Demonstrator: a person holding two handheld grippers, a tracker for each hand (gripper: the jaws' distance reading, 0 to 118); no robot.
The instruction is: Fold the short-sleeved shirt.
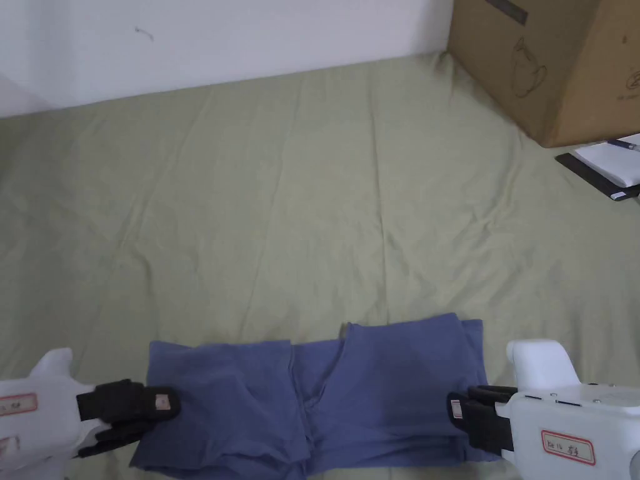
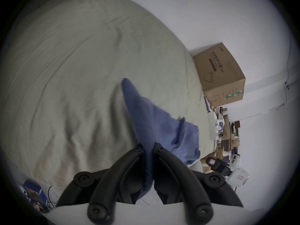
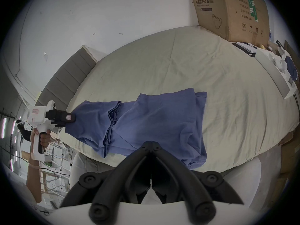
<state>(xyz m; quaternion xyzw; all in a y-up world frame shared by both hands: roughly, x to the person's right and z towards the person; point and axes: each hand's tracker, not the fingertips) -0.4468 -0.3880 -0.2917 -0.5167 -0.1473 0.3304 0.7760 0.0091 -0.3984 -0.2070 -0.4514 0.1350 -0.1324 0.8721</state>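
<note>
The blue short-sleeved shirt [image 1: 325,400] lies folded into a wide strip at the near edge of the green bed sheet [image 1: 312,187]. My left gripper [image 1: 164,407] is at the strip's left end, shut on it. In the left gripper view blue cloth [image 2: 146,118] runs up between the jaws of my left gripper [image 2: 148,147]. My right gripper [image 1: 456,414] is at the strip's right end. Its jaws [image 3: 151,143] are pressed together with their tips over the shirt [image 3: 154,114], and I see no cloth between them. The right gripper view has the left gripper [image 3: 69,118] pinching the far end.
A large cardboard box [image 1: 550,62] stands at the bed's far right corner. A black notebook with white paper [image 1: 609,165] lies beside it. A white wall runs along the far side of the bed. A padded grey headboard [image 3: 65,82] is at the left.
</note>
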